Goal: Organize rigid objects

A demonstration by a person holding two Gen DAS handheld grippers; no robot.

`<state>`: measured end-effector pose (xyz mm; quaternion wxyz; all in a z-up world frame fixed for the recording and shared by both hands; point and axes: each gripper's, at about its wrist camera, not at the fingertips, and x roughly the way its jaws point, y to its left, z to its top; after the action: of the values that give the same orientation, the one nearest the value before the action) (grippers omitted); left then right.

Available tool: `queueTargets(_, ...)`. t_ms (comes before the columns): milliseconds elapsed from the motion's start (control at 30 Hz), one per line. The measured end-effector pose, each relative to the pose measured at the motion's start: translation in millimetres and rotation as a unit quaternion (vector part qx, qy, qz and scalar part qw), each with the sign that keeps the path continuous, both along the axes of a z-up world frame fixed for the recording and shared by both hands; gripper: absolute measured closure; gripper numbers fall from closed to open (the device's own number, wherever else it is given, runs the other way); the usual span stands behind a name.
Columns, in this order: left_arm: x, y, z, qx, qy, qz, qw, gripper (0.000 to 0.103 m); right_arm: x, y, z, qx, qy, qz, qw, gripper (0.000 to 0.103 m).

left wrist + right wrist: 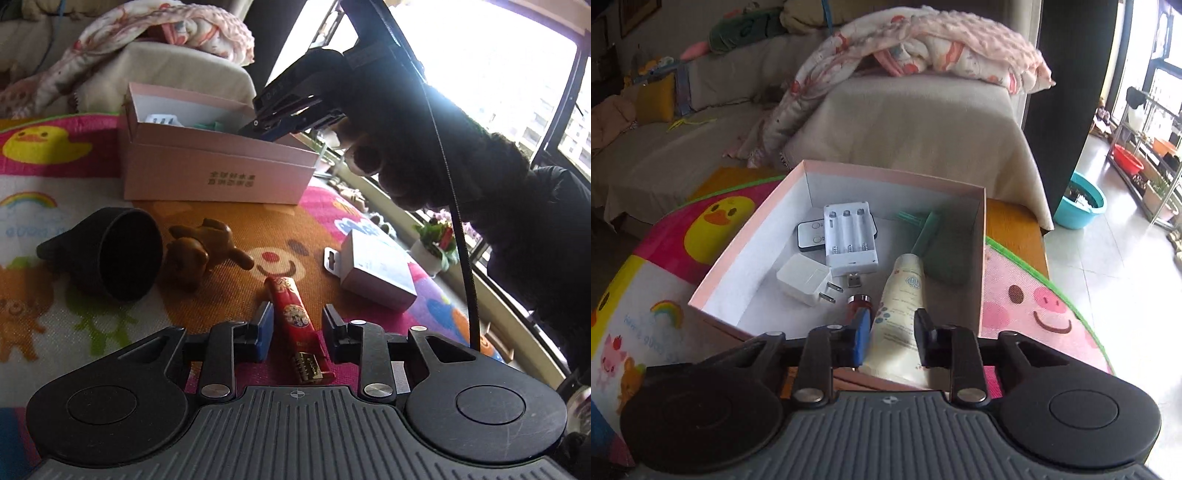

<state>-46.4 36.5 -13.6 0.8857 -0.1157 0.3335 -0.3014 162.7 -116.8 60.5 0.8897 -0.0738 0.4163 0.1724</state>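
Play mat (55,206): a bright cartoon-printed surface under everything, spreading out ahead of both sets of jaws.
Pink box (980,236): directly ahead of and below the right jaws, open-topped; ahead and left of the left jaws.
Already in the box: battery holder (849,236), white plug adapter (803,280), small black remote (810,236), green item (942,251) and a red-and-metal cylinder (858,306), all beyond the right fingertips.
Black cup (122,254): lying on its side, well left of the left jaws, not yet boxed.
White carton (376,273): on the mat, ahead and right of the left jaws, not yet boxed.
Brown animal figure (207,251): just right of the cup, ahead-left of the left jaws, not yet boxed.
Cream tube (901,306): between the right jaws, nose already inside the box.
Red lighter (293,314): on the mat, between the left jaws.
Right gripper (891,332): jaws parted around the tube; whether they pinch it I cannot tell.
Left gripper (297,328): jaws apart, straddling the lighter with gaps on both sides.
Progress: I judge it past halfway, with four pieces left outside.
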Motion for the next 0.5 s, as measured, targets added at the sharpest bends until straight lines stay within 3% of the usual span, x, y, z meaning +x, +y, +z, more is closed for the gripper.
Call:
queueTargets(67,2,3,-1,-0.013,0.007,0.002,0.9999,0.074,3,4,-1,0.017,-0.003,0.002,1.0,0.084)
queueTargets(167,3,3,-2,-0.016,0.008,0.003,0.9998,0.075,10,1,-1,0.086,0.036,0.024,0.995,0.084)
queueTargets(233,3,3,-1,-0.012,0.007,0.003,0.9999,0.074,6,-1,-2,0.096,0.029,0.022,0.995,0.084)
queueTargets(500,3,1,-1,-0.004,0.004,0.006,1.0,0.077,12,19,-3,-0.066,-0.017,0.013,0.998,0.074)
